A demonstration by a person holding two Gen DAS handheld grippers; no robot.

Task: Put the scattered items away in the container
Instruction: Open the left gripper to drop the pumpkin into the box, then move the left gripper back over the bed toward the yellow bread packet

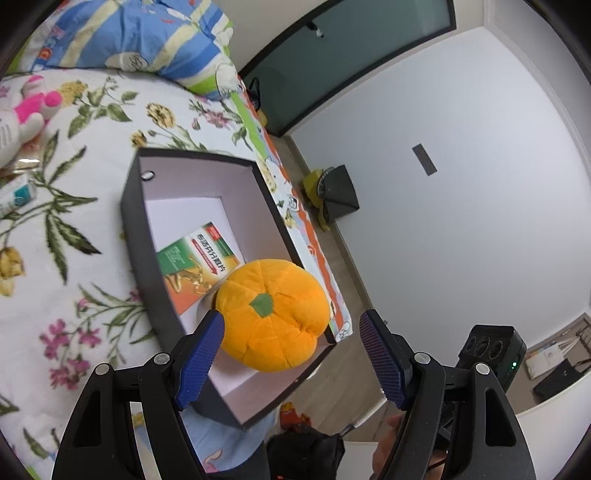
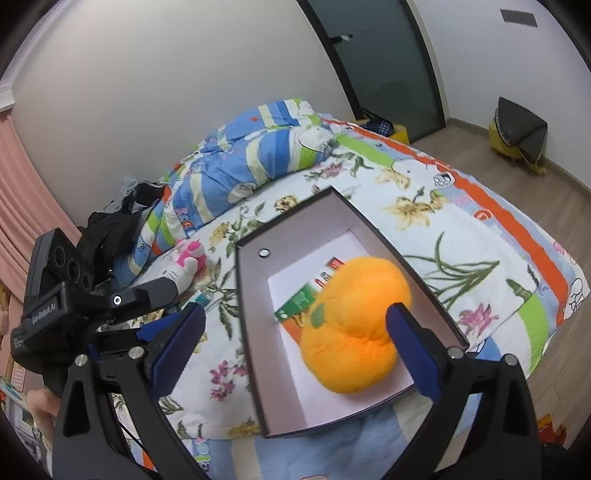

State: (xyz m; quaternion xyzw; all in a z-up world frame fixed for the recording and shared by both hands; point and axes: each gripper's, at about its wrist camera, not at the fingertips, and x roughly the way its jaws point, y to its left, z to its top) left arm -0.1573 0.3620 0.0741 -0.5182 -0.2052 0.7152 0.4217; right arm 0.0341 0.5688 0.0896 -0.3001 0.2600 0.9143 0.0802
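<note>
A dark open box (image 1: 133, 229) (image 2: 247, 306) with a pale inside lies on the flowered bed. In it sit an orange plush pumpkin (image 1: 271, 314) (image 2: 354, 328) and a green and orange medicine carton (image 1: 195, 262) (image 2: 299, 299). My left gripper (image 1: 291, 332) is open above the box's near end, apart from the pumpkin. My right gripper (image 2: 295, 325) is open, its right finger (image 2: 413, 347) close beside the pumpkin; I cannot tell if it touches. A white and pink plush toy (image 1: 22, 118) (image 2: 188, 262) and a small teal and white pack (image 1: 18, 194) (image 2: 203, 297) lie on the bed outside the box.
A rolled blue striped quilt (image 1: 140, 33) (image 2: 236, 177) lies at the bed's head. The bed edge (image 1: 314, 251) drops to a wooden floor with a dark and yellow stool (image 1: 332, 192) (image 2: 517, 129). A glass door (image 2: 376, 55) stands behind.
</note>
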